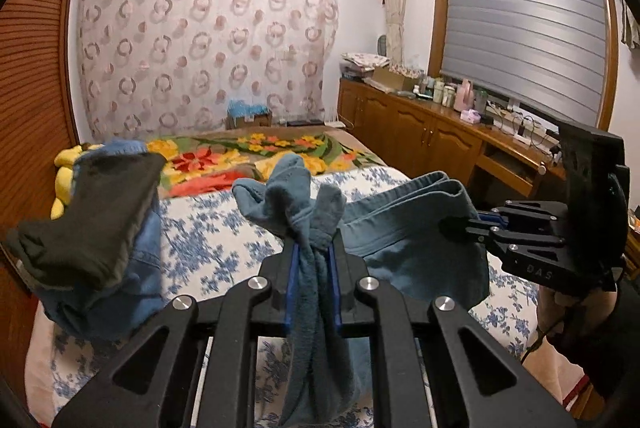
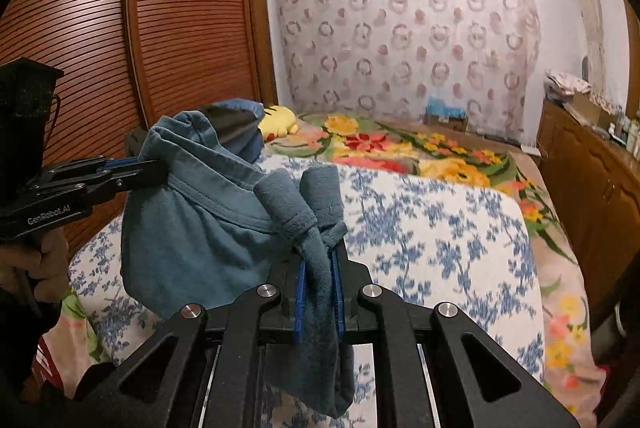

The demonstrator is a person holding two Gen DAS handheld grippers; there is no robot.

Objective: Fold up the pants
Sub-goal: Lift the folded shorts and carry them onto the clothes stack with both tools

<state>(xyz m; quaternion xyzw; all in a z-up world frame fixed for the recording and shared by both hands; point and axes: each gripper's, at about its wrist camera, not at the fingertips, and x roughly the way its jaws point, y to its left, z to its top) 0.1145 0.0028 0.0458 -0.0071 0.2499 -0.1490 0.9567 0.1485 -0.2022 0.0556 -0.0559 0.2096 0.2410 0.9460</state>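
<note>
Blue-flowered bedspread (image 2: 432,228) lies below. Both grippers, left (image 1: 313,256) and right (image 2: 320,268), clamp teal pants (image 1: 416,228); lettering reads "GenRobot.AI" and "DAS".

Two bits of lettering readable, both on gripper bodies. "GenRobot.AI" in small light print on side of black left gripper (image 2: 154,164), seen in right wrist view. "DAS" in faint spaced letters on black frame of right gripper (image 1: 452,224), seen in left wrist view. Bottles on the cabinet (image 1: 424,132) too small & blurred to read any label
</note>
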